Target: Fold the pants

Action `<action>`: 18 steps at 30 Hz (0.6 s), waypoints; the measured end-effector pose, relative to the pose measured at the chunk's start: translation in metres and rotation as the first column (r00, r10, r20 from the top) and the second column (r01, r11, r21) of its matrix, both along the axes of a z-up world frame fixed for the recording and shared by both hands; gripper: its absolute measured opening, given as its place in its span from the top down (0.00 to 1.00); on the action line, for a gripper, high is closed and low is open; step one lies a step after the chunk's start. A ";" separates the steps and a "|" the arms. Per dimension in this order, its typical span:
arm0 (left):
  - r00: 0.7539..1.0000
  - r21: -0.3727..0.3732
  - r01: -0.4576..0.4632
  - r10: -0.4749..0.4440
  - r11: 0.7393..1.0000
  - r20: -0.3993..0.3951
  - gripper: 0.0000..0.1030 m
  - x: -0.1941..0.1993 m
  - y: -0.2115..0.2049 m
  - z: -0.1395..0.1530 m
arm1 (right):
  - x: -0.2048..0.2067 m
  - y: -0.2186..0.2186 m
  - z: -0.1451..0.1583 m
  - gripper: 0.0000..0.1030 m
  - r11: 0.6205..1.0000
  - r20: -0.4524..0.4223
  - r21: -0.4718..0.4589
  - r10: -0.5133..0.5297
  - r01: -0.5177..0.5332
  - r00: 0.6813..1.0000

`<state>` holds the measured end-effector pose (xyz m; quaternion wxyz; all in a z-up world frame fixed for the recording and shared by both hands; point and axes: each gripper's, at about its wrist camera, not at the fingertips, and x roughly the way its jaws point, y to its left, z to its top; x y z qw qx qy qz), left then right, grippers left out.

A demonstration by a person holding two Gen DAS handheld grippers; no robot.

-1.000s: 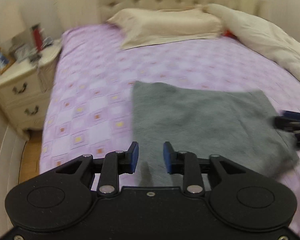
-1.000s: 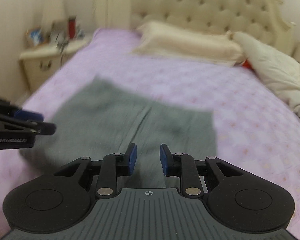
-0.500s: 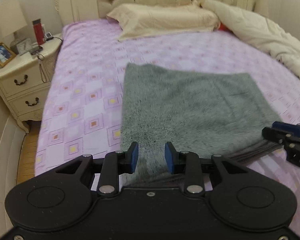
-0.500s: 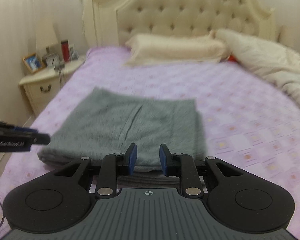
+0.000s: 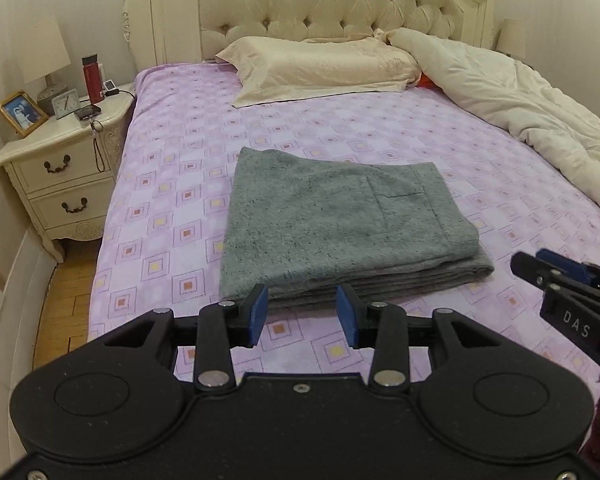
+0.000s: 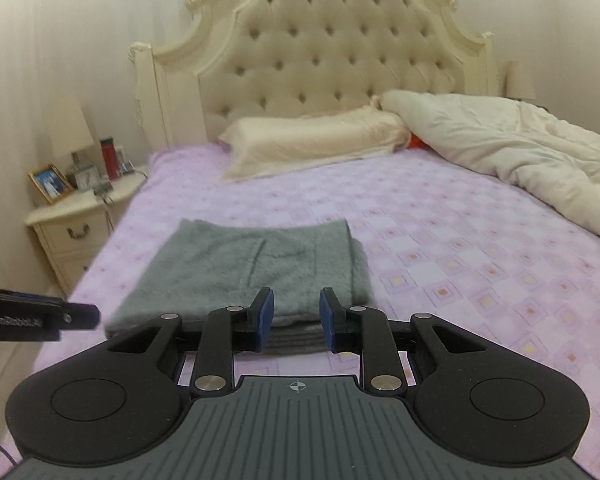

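Grey pants (image 5: pixel 336 224) lie folded, layered (pocket up); both grippers' fingers (image 5: pixel 257 313) parted, empty.

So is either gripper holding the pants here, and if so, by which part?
Nothing is held. The left gripper and right gripper are both open with nothing between the pads, short of the folded grey pants lying on the bed.

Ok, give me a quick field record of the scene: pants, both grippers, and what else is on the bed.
pants: grey pants folded into a layered rectangle, flat on the purple bedsheet
left gripper: open, empty, short of the pants' near edge
right gripper: open, empty
bed extras: pillow, cream duvet on the right
nightstand: left of the bed
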<state>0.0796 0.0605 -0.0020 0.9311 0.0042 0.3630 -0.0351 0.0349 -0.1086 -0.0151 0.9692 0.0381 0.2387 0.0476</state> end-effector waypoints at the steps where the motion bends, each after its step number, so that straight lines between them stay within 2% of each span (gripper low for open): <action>1: 1.000 0.002 -0.004 0.004 1.000 -0.002 0.53 -0.001 -0.001 -0.001 | 0.000 0.000 -0.001 0.76 1.000 0.002 -0.001 -0.003 0.003 1.000; 6: 0.999 -0.012 -0.028 0.028 1.000 -0.034 0.52 0.003 -0.004 -0.004 | -0.002 0.000 0.000 0.76 1.000 0.019 0.010 -0.003 0.003 1.000; 9: 0.999 0.014 -0.038 0.038 0.999 -0.024 0.52 -0.002 -0.007 -0.006 | -0.004 0.002 -0.001 0.76 1.000 0.024 0.005 -0.002 0.001 1.000; 18: 0.999 0.024 -0.049 0.049 0.999 -0.018 0.52 -0.008 -0.008 -0.003 | -0.006 0.007 -0.001 0.76 1.000 0.031 -0.004 0.007 -0.007 0.999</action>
